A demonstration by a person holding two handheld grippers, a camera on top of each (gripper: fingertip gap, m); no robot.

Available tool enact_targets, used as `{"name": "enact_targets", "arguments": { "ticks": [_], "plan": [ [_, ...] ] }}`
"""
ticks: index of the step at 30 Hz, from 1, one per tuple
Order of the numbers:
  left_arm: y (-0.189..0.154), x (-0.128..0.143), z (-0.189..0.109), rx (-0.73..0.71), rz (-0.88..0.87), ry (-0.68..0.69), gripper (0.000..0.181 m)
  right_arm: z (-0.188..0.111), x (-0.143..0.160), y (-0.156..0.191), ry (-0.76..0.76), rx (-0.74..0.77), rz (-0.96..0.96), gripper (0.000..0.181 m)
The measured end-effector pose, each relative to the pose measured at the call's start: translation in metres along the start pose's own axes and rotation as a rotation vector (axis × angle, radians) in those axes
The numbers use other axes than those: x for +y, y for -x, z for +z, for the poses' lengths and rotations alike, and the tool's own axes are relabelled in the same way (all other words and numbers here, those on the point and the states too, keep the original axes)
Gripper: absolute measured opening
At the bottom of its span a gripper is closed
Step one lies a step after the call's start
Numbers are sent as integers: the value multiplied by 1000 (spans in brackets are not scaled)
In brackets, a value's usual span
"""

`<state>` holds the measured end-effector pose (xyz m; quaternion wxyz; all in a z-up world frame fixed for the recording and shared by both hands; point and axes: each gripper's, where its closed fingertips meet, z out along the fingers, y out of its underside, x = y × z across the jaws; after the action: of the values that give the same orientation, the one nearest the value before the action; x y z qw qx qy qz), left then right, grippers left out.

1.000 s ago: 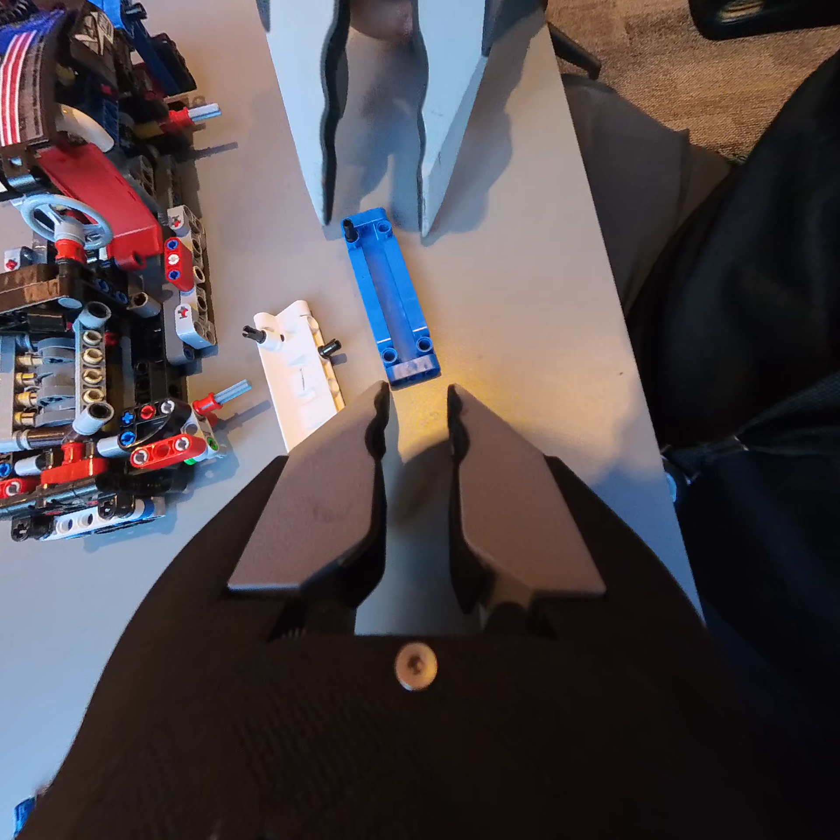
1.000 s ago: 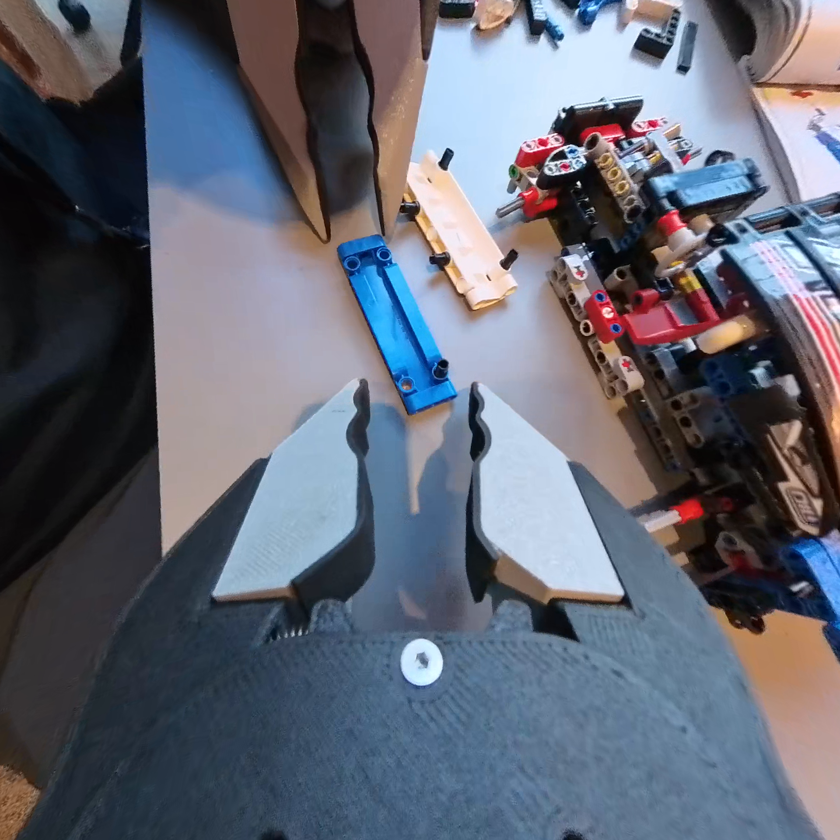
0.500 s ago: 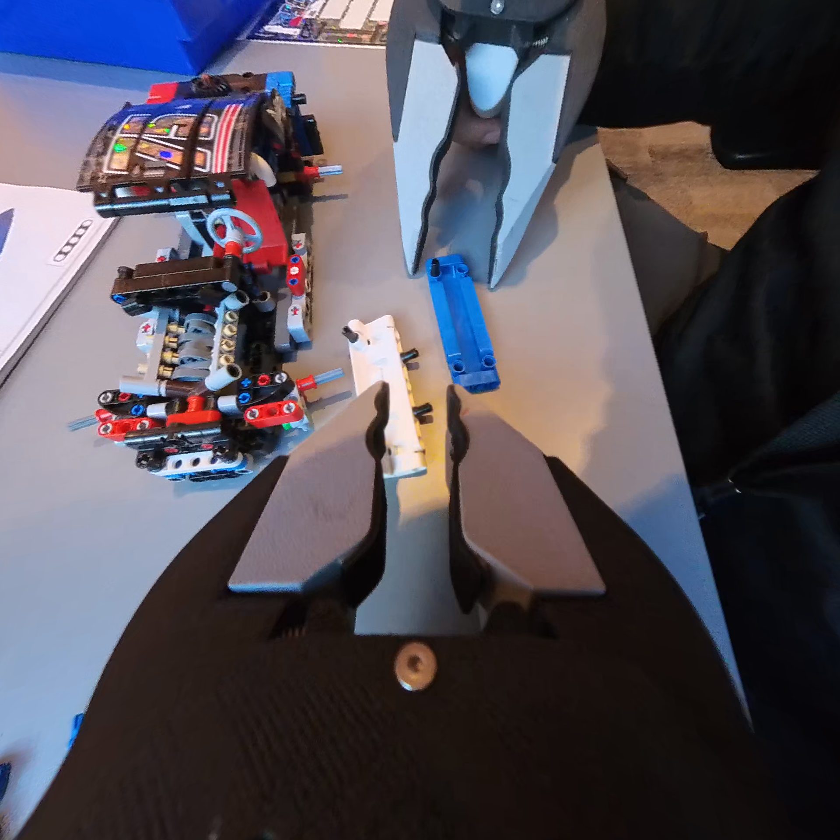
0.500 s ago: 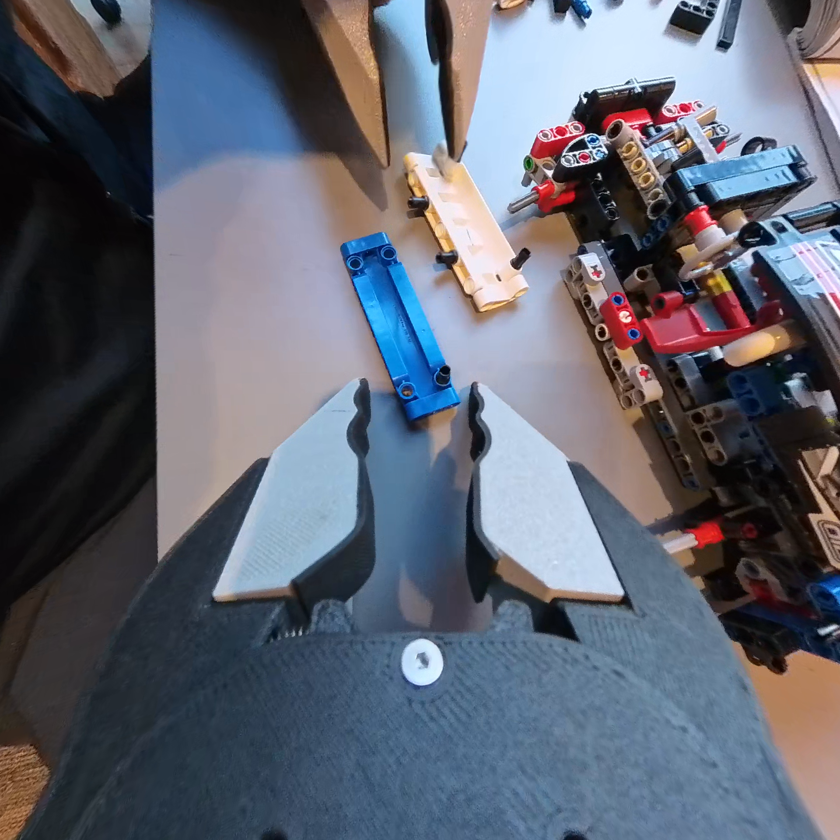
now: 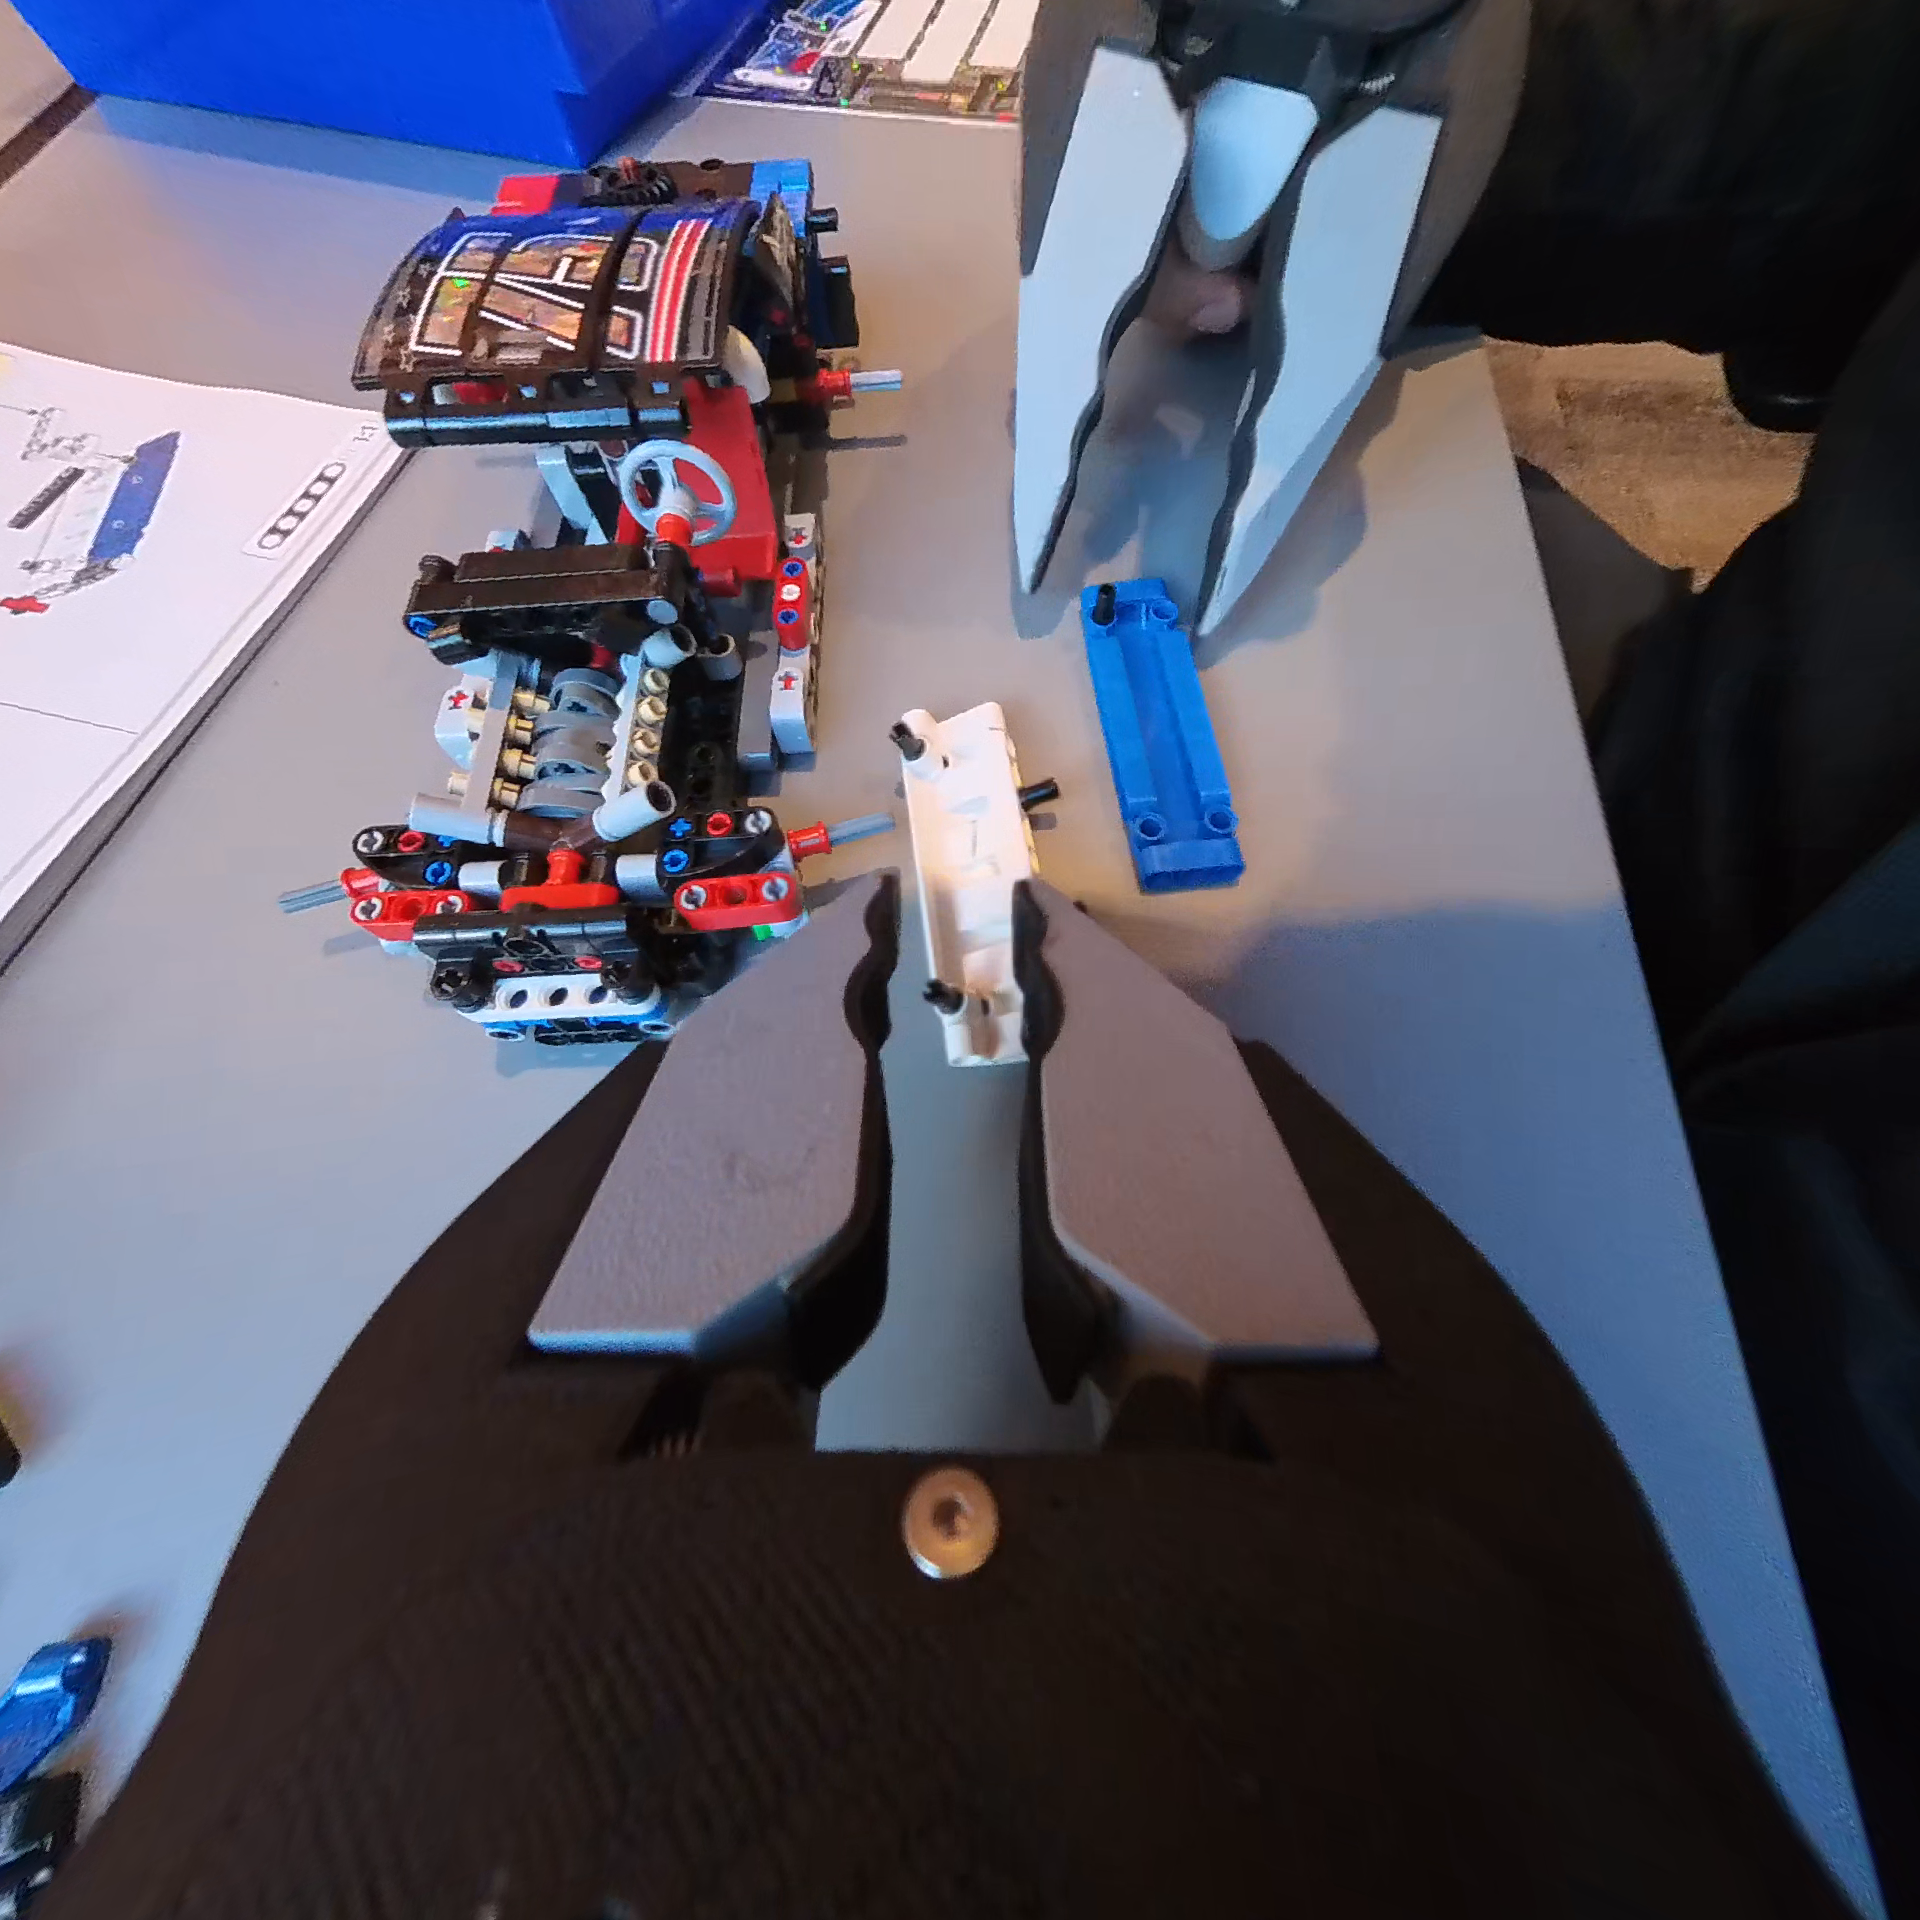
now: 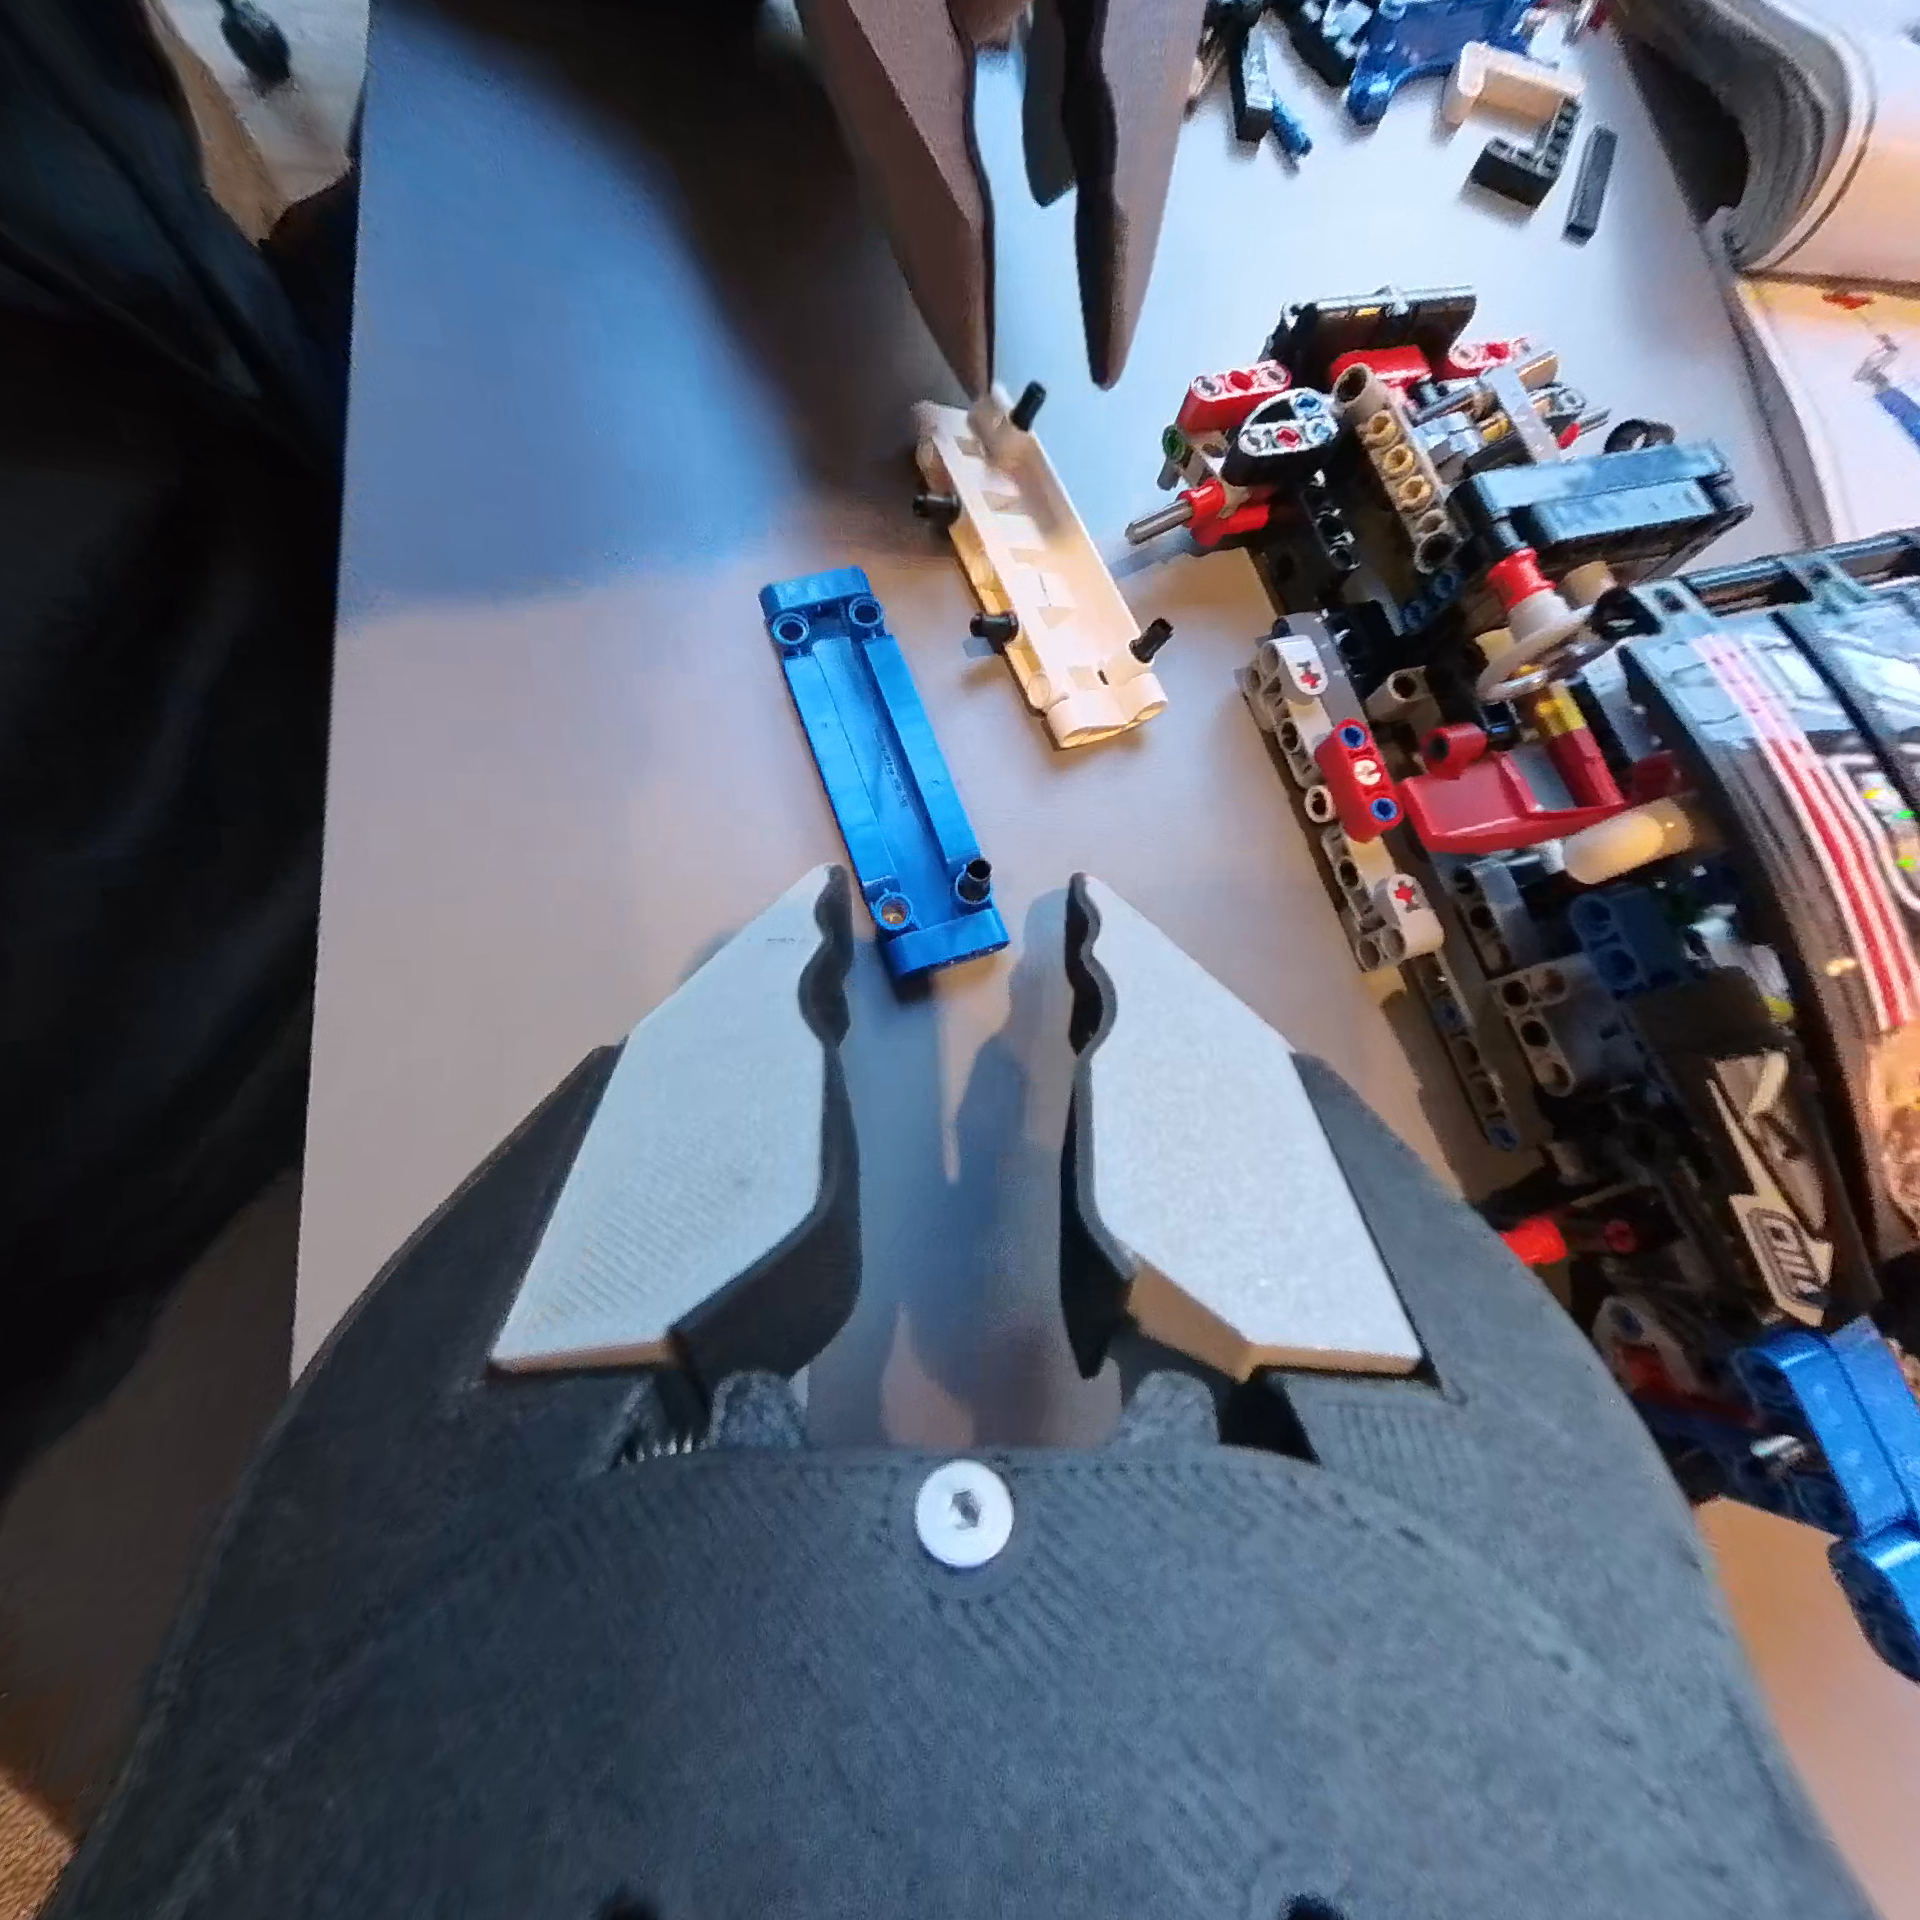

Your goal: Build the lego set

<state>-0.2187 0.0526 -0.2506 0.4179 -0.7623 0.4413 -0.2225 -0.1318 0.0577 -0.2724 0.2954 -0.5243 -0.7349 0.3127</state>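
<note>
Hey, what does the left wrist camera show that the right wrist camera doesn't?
Only the left wrist view shows the blue box behind the car and the open instruction booklet beside it. Only the right wrist view shows the loose black, blue and white pieces scattered at the far end of the table. Both show the partly built car, the white panel, the blue panel, and both grippers open: left gripper at the white panel, right gripper at the blue one.

Left gripper (image 5: 951,914) and right gripper (image 6: 951,925): black textured bodies, each with a central silver screw, carrying grey wedge-shaped fingers with wavy black inner edges.
</note>
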Motion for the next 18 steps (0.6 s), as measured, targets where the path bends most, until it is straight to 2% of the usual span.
{"name": "enact_targets", "arguments": {
  "ticks": [6,16,18],
  "plan": [
    [2,-1,1,12,-19,-7,18,-4,-5,0,-43,-17,11,39],
    [1,-3,-2,-10,4,-6,22,0,-1,-1,-8,3,-5,45],
    [5,3,-2,-23,-15,28,23,0,-1,-2,-9,7,-4,46]
  ]
}}
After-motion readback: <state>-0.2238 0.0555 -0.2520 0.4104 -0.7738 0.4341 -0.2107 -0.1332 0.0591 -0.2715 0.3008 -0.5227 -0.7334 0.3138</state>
